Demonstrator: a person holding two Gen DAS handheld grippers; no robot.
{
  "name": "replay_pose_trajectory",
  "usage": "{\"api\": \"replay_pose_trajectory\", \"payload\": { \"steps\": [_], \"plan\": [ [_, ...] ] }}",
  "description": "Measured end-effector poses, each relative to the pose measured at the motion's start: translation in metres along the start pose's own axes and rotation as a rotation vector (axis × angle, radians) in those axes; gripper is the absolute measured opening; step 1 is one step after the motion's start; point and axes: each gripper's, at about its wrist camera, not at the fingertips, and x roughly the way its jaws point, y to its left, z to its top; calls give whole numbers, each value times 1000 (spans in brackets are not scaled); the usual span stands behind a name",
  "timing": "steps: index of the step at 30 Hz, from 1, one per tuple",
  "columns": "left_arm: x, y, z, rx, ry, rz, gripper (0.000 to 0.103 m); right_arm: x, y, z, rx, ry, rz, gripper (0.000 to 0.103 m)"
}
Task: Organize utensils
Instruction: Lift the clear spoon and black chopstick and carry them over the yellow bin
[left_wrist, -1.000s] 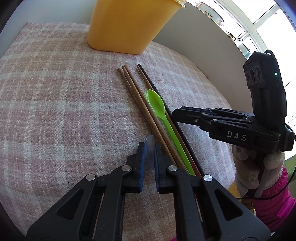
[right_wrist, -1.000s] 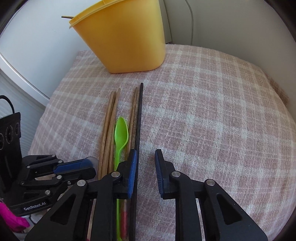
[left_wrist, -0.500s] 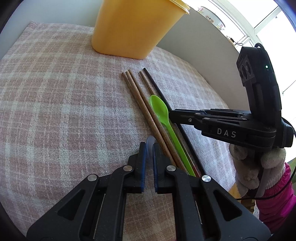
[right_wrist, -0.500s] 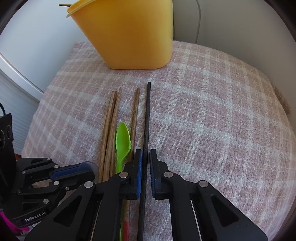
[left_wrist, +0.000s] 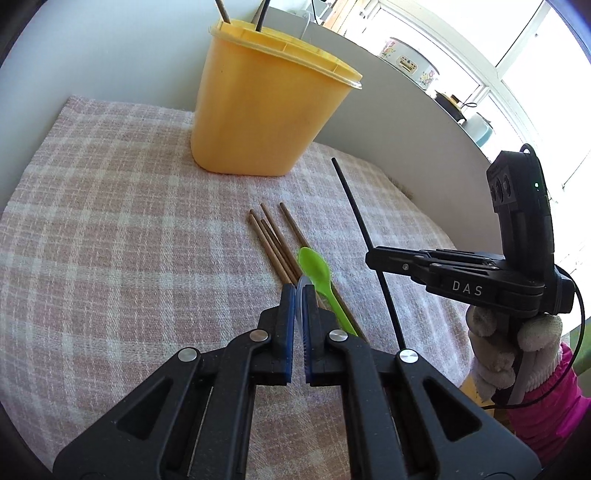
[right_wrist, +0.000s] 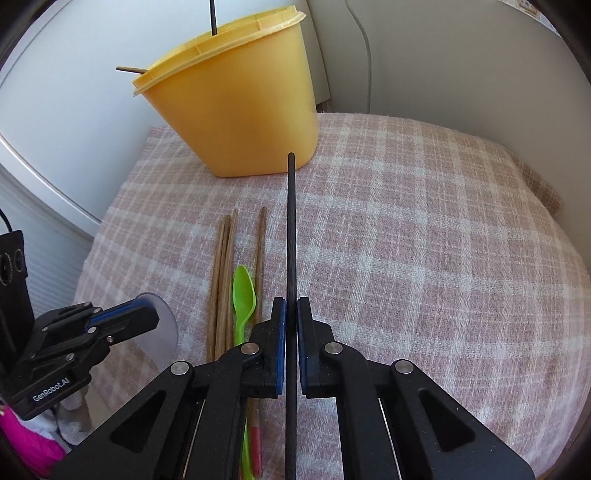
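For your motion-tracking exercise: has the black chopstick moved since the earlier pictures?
Yes. The black chopstick has left the row beside the green spoon; clamped in the right tool, it has lifted off the cloth, its tip toward the yellow container.

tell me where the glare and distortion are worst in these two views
Left wrist view: windows at top right are blown out white, and the plaid cloth bulges from fisheye. Right wrist view: even light, no blown-out areas; the black chopstick stays sharp.
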Motion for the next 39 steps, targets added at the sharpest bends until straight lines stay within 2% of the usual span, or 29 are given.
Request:
{"api": "replay_pose_trajectory", "payload": {
  "steps": [6, 10, 12, 14, 18, 21, 22, 23, 24, 31, 39],
  "plan": [
    [-11, -6, 17, 12, -46, 13, 1, -17, -3, 5, 12, -59, -9, 4],
    [-5, -2, 21, -9, -7, 13, 1, -20, -4, 5, 12, -65, -14, 4],
    [4, 2, 20, -37, 58, 21, 9, -20, -4, 4, 11, -66, -14, 4],
    [14, 7, 16, -51, 96, 13, 31, -19, -4, 3, 14, -64, -12, 4],
    [34, 11, 5, -49, 155, 3, 32, -17, -5, 1, 18, -59, -10, 4],
    [45, 11, 1, -28, 161, 7, 32, -18, -5, 0, 14, -61, -11, 4],
    [49, 11, -1, -21, 159, 8, 28, -18, -5, 0, 15, -62, -11, 4],
    [50, 11, -3, -6, 147, 13, 14, -18, -6, 0, 16, -64, -12, 4],
    [51, 9, -5, 17, 137, 20, 6, -18, -6, 0, 17, -65, -12, 4],
    [41, 0, -2, 41, 84, -5, 2, -22, -10, 0, 39, -79, -23, 4],
    [2, -4, 27, 82, -42, 24, 1, -38, -5, 4, 21, -145, -51, 4]
  ]
}}
